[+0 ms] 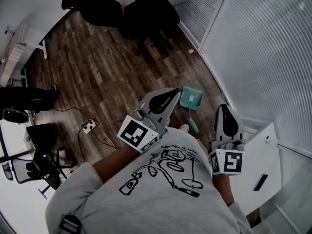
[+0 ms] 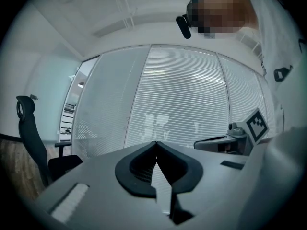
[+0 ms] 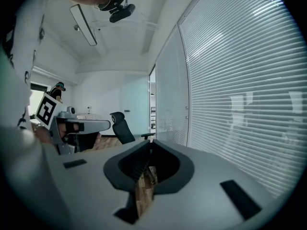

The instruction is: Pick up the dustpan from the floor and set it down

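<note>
Left gripper (image 1: 177, 90), held level at the person's chest, has its jaws pressed together with nothing between them; its own view (image 2: 156, 143) looks out at blinds (image 2: 182, 95), not down.

Centre, the teal dustpan (image 1: 191, 99) lies flat on the wood floor (image 1: 97, 67), well below both grippers and between them in the head view. Its long axis runs almost straight away from the person. The broad pan end points away, and the handle (image 1: 192, 121) trails back and slightly right, ending just beside a shoe (image 1: 184, 128).

Right gripper (image 1: 223, 107), tipped a little downward, is likewise closed on nothing, and only floorboards show past its tips in its own view (image 3: 149, 143).

In the head view the left tips sit just beside the pan's left edge, while the right tips stand farther off to the right of the handle. The height gap makes it hard to judge which hand is truly nearer. Neither gripper points at the dustpan.

A dustpan on the floor with both hands empty fits a moment ahead of the lift as well as one after it has been put back down.
</note>
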A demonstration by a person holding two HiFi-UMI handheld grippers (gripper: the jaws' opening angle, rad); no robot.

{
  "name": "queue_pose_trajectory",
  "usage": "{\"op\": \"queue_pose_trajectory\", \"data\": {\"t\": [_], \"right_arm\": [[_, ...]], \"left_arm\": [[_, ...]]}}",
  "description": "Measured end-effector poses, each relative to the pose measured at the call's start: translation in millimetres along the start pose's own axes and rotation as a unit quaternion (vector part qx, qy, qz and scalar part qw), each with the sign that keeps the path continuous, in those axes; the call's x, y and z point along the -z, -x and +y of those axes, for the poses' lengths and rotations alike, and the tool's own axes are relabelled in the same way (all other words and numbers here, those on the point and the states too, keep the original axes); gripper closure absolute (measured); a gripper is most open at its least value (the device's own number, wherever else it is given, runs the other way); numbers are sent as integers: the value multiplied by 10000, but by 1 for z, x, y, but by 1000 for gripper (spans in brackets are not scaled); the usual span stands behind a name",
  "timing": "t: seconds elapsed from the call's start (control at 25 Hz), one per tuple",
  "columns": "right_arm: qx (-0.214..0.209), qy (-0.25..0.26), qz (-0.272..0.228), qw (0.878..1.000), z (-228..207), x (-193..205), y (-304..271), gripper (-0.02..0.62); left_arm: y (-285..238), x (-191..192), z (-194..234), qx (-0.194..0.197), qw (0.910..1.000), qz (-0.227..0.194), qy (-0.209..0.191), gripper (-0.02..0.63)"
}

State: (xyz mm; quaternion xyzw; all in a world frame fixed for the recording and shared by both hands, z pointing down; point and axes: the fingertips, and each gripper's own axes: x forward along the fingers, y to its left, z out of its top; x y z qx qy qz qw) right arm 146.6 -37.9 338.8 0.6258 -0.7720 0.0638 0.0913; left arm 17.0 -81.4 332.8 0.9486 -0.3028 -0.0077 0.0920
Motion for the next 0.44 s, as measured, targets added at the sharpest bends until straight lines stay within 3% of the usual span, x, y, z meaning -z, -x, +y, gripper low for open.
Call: {"op": "queue_pose_trajectory", "data": {"t": [0.44], "right_arm": [[1, 19, 13, 10000, -3, -2, -1, 580]], "left_arm": [[-3, 0, -2, 49, 10000, 33, 35, 604]]}}
